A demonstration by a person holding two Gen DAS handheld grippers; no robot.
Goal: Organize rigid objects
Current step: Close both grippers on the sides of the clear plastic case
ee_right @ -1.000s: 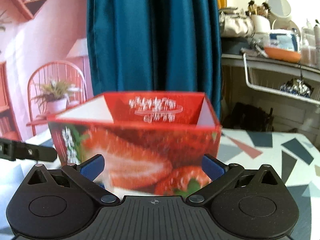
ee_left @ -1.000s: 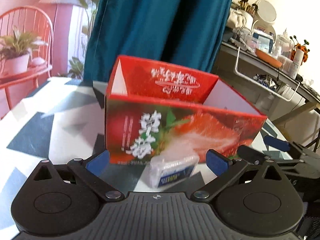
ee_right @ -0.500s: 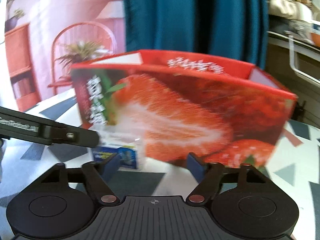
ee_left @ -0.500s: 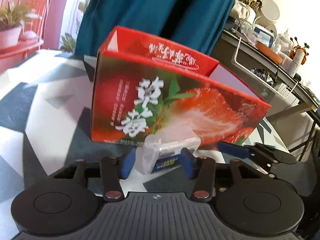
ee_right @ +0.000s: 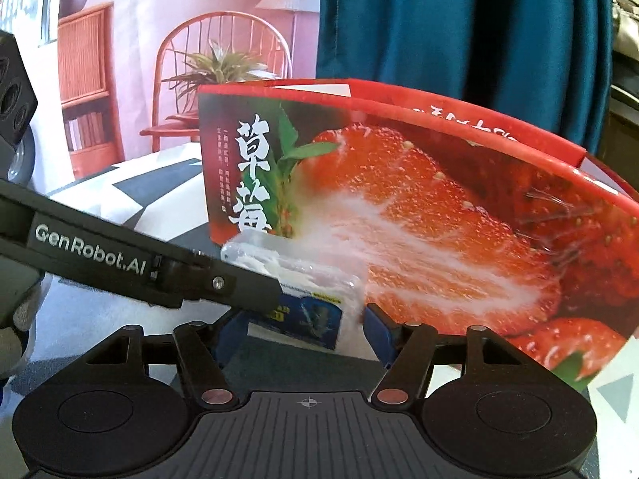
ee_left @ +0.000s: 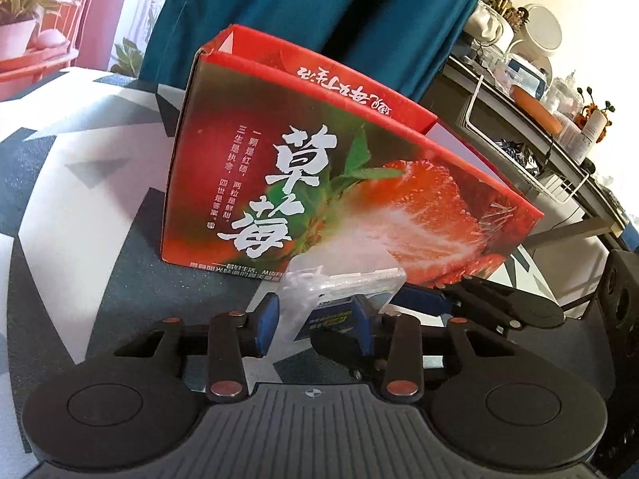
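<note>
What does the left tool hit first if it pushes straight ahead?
The clear plastic case already between the left tool pads; just behind it, likely the strawberry box front wall.

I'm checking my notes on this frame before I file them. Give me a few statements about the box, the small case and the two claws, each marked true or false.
1. The strawberry box is open at the top. True.
2. The clear case lies inside the box. False: it sits on the table against the box's front.
3. The left claw has the case between its pads. True: its jaws have just been closing and the pads flank the case.
4. The right claw is far off to the side. False: it flanks the same case.
5. A yellow curtain hangs behind the box. False: the curtain is teal.
</note>
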